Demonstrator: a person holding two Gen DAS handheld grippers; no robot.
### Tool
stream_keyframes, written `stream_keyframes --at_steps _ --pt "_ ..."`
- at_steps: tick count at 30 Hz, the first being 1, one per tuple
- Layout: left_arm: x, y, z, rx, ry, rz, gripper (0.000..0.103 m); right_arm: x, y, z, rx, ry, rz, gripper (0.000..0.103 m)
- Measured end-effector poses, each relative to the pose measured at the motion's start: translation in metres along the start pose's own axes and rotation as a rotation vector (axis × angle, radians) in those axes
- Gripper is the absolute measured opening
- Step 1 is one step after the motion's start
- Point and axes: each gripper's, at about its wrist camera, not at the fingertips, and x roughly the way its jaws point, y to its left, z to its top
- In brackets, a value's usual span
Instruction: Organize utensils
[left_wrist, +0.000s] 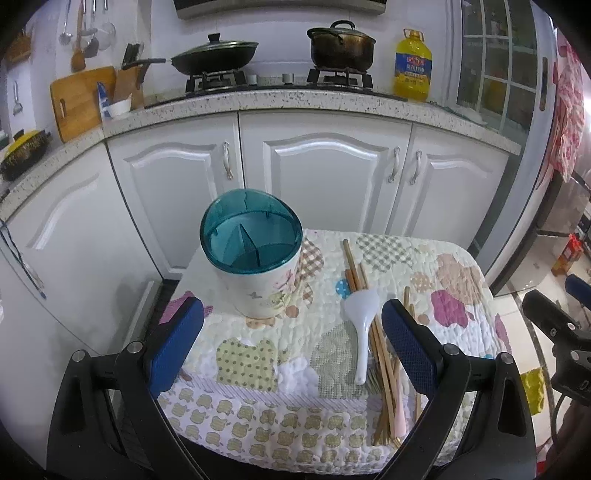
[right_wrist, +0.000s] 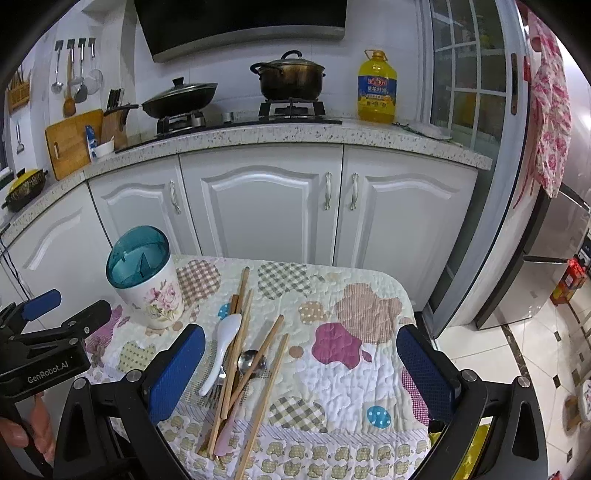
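Utensils (right_wrist: 236, 373) lie in a loose heap on the quilted patchwork cloth (right_wrist: 354, 373), just ahead of the right gripper (right_wrist: 301, 373) and toward its left finger. That gripper hangs over the near part of the table with its blue-padded jaws spread as wide as they go and nothing between the pads; the heap sits below the gap, nearer the left pad (right_wrist: 177, 373) than the right one, and no pad touches it. In the heap are several wooden chopsticks (right_wrist: 275, 345) crossing one another, a white plastic rice spoon (right_wrist: 221, 350) with its bowl pointing away, a metal spoon (right_wrist: 252, 361) partly under the chopsticks, a fork (right_wrist: 216, 393) of which only the tines show, and a pale pink handle (right_wrist: 225, 434) near the table's front edge.

The left gripper (left_wrist: 291, 349) is likewise fully open and holds nothing. In the left wrist view the same heap runs beside its right pad (left_wrist: 410, 350), the white rice spoon just inside that pad, the chopsticks partly hidden behind it.

Beyond the left gripper, toward the far left corner of the cloth, stands the utensil holder (left_wrist: 255, 258): a white floral cup, upright, with a teal translucent top divided into compartments. It stands apart from the heap. Behind the table are white cabinets (right_wrist: 258, 206) and a speckled counter with a stove.
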Motion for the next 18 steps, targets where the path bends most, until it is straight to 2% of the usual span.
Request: stream_keyframes --at_steps 18 --pt "-0.0034 0.0028 0.0057 -0.013 -0.006 0.014 0.098 0.0022 -0.0001 -0.0014 0.011 0.013 0.0 0.103"
